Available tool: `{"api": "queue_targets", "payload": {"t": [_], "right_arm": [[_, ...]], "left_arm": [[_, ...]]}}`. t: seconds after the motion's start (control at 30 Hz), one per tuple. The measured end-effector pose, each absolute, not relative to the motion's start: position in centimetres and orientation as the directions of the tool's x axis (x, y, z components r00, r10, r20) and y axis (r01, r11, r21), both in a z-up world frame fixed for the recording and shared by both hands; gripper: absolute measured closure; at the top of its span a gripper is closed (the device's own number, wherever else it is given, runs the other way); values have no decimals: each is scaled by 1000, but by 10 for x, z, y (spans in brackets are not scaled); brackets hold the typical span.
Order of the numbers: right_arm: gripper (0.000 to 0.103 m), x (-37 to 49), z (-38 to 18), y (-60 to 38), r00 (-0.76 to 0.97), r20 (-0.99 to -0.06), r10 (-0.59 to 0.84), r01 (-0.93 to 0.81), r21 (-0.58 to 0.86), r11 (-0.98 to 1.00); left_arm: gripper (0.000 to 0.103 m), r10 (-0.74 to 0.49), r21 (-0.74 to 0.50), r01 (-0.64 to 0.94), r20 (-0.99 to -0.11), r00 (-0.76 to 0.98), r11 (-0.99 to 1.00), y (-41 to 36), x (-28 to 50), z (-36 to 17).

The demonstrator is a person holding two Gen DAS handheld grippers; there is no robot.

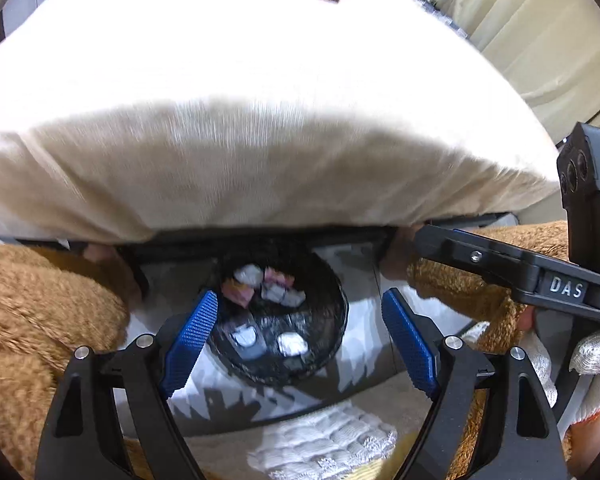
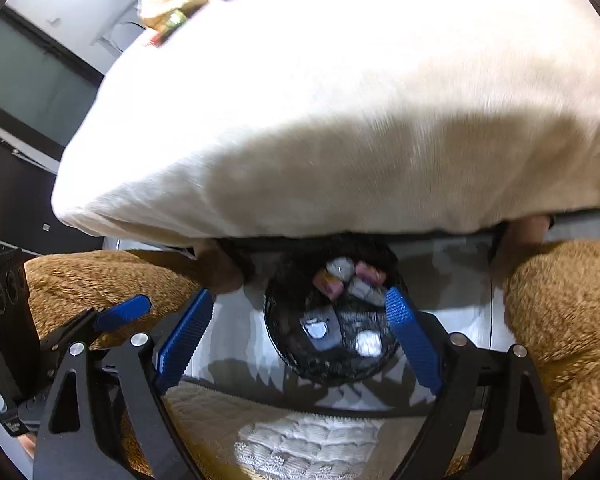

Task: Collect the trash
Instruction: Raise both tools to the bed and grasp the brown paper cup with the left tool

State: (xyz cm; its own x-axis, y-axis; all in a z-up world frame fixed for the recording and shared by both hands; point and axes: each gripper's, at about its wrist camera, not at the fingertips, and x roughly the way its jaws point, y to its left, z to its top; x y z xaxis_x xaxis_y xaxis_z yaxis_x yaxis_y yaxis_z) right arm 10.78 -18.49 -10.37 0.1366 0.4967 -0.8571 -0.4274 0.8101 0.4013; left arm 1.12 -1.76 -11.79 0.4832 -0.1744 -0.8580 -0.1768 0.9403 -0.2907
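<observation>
Black mesh bin (image 1: 284, 320) sits on the floor under the table edge, crumpled wrappers (image 1: 260, 284) inside; left gripper (image 1: 300, 344) and right gripper (image 2: 300, 344) both gape wide, empty. Risk: motion blur, grippers could clip each other.

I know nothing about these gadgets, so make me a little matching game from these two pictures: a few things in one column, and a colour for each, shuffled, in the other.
Things:
1. mesh bin on the floor
2. gripper pads
3. tablecloth
4. fuzzy trousers on the person's knees

Colours:
A. blue
B. brown
C. black
D. cream white

Right pairs: 1-C, 2-A, 3-D, 4-B.

The bin sits below the table edge, between the knees, with crumpled wrappers inside. Both the left gripper and the right gripper are open and carry nothing.
</observation>
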Motion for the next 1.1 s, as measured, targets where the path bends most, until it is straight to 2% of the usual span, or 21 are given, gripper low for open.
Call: {"api": "queue_targets", "payload": {"t": [0.1,0.57,1.1], "right_arm": [[16,104,-88,-191,186,-820,542,-464,413,784],[16,108,-19,-176,422,-661,620,-630,279,725],[16,186,5,-128,449,-640,624,-682,207,702]], "left_arm": [[21,-156,-276,-152,-829,537,949,-17,7,-102],[21,-95,-257,-137,-720,688,957,21,36,-41],[19,-24,-248,-200,-681,732,948,99,156,-6]]}}
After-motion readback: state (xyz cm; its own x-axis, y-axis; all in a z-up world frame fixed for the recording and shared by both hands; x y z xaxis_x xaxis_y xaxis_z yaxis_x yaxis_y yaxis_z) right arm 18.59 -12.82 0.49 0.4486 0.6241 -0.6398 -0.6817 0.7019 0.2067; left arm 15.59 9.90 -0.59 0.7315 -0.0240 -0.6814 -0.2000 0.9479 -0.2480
